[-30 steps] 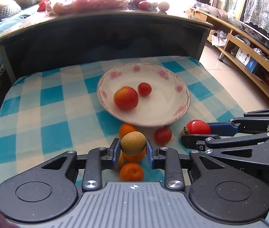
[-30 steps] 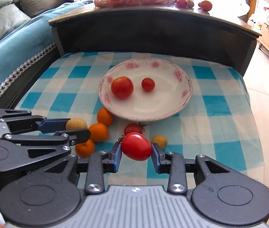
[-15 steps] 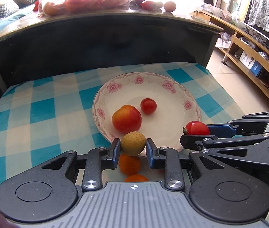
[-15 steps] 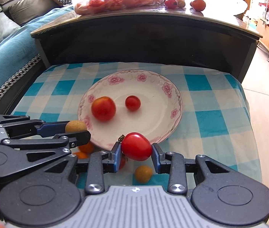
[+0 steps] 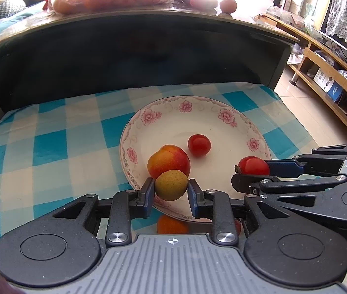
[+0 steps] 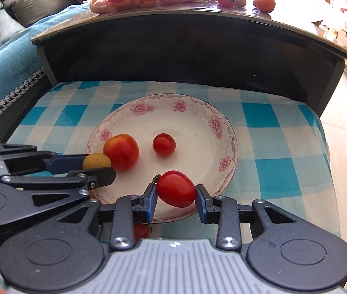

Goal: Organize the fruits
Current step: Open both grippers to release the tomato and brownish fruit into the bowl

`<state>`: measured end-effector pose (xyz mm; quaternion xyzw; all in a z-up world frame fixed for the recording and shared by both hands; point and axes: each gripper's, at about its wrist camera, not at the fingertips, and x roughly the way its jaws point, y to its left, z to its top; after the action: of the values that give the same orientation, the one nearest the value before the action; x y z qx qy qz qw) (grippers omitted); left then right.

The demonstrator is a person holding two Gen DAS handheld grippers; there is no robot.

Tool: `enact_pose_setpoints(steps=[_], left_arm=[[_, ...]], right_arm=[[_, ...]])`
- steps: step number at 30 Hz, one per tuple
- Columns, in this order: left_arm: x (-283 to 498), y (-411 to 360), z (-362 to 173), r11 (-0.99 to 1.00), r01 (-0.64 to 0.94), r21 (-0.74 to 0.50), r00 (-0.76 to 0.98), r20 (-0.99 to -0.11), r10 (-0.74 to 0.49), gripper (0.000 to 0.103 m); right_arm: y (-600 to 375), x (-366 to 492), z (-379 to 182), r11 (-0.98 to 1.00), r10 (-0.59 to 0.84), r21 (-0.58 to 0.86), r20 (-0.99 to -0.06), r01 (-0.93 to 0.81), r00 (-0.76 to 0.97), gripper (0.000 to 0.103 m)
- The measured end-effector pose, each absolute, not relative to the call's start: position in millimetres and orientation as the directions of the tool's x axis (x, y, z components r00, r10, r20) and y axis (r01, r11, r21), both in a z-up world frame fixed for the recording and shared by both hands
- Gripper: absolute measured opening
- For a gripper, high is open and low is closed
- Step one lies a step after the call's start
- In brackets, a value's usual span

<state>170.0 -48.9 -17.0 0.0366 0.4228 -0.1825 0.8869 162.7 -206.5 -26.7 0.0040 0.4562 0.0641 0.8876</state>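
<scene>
My left gripper (image 5: 171, 191): clamped on 1 yellow fruit (image 5: 171, 188), over plate (image 6: 198, 112) near rim. My right gripper (image 6: 175, 196): clamped on 1 tomato (image 6: 176, 188), same rim. Plate centre-right bare; checked cloth (image 5: 50, 147) open leftward; dark table (image 6: 198, 49) behind.

Black left gripper (image 5: 171, 192) with blue pads, silver screws, ribbed grey base.

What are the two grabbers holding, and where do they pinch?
The left hand-held gripper pinches a small yellow fruit by its sides. The right hand-held gripper pinches a red tomato by its sides.
</scene>
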Motion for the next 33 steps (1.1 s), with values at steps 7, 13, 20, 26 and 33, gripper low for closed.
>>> enact_pose_setpoints(steps=[7, 13, 20, 26, 33], left_arm=[[173, -46, -14, 0.936, 0.336, -0.105, 0.586, -0.755, -0.295, 0.041], [173, -42, -8, 0.939, 0.324, -0.114, 0.601, -0.742, -0.297, 0.047], [167, -42, -1, 0.938, 0.333, -0.1, 0.612, -0.734, -0.295, 0.049], [159, -41, 3, 0.934, 0.346, -0.088, 0.618, -0.727, -0.298, 0.053], [146, -35, 6, 0.935, 0.346, -0.075, 0.621, -0.729, -0.288, 0.054]], right_arm=[[-210, 165, -26, 0.992, 0.121, 0.075, -0.8, -0.103, 0.588, 0.037], [-212, 164, -18, 0.992, 0.127, 0.085, -0.781, -0.097, 0.612, 0.037], [-213, 159, -7, 0.992, 0.127, 0.089, -0.763, -0.091, 0.634, 0.037], [-211, 150, -1, 0.993, 0.117, 0.072, -0.759, -0.096, 0.641, 0.037], [-211, 138, 2, 0.994, 0.102, 0.059, -0.764, -0.088, 0.637, 0.037]])
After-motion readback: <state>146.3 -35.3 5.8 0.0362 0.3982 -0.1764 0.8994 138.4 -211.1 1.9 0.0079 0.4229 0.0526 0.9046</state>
